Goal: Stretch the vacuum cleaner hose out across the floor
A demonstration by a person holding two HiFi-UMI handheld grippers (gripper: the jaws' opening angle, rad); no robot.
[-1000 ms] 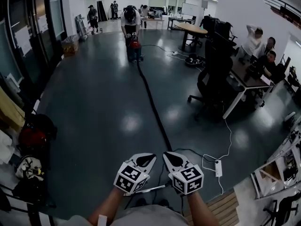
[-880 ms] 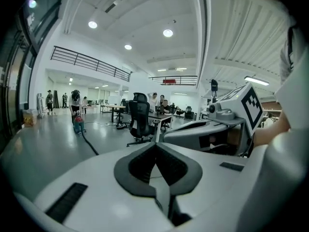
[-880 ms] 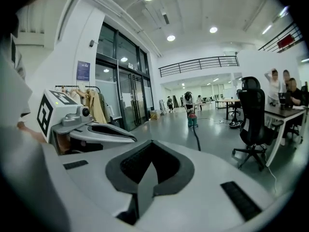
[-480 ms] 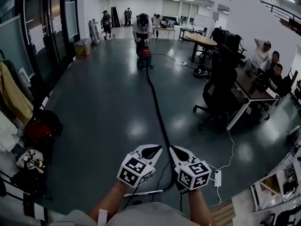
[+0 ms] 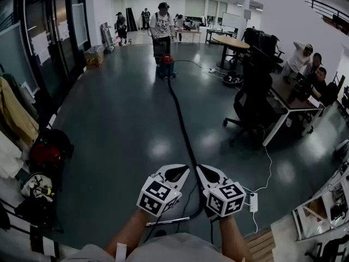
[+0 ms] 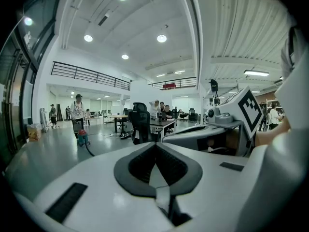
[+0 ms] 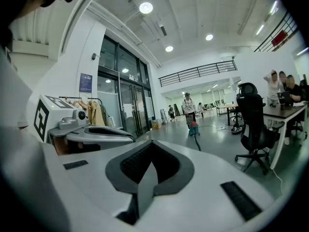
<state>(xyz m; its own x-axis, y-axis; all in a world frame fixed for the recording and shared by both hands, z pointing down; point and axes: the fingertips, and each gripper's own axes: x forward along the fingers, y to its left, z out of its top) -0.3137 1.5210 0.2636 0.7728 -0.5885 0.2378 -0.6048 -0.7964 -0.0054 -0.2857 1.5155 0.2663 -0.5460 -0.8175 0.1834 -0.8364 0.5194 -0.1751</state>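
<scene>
A black vacuum hose (image 5: pixel 182 130) lies in a nearly straight line on the dark floor. It runs from a red and teal vacuum cleaner (image 5: pixel 166 69) far ahead to the floor under my hands, where a metal wand (image 5: pixel 169 221) lies. My left gripper (image 5: pixel 182 170) and right gripper (image 5: pixel 200 170) hang side by side above the near end of the hose, both shut with nothing between the jaws. In the left gripper view the vacuum cleaner (image 6: pixel 82 138) shows small at the left. It stands further right in the right gripper view, as does the vacuum cleaner's hose (image 7: pixel 197 143).
A person (image 5: pixel 162 29) stands right behind the vacuum cleaner. A black office chair (image 5: pixel 252 111) and a desk (image 5: pixel 289 100) with seated people are at the right. A white power strip (image 5: pixel 252 202) and its cable lie near my right gripper. Bags (image 5: pixel 46 152) line the left wall.
Both grippers have risen and moved slightly forward, still shut. The person behind the vacuum cleaner has straightened up from bending over it.
</scene>
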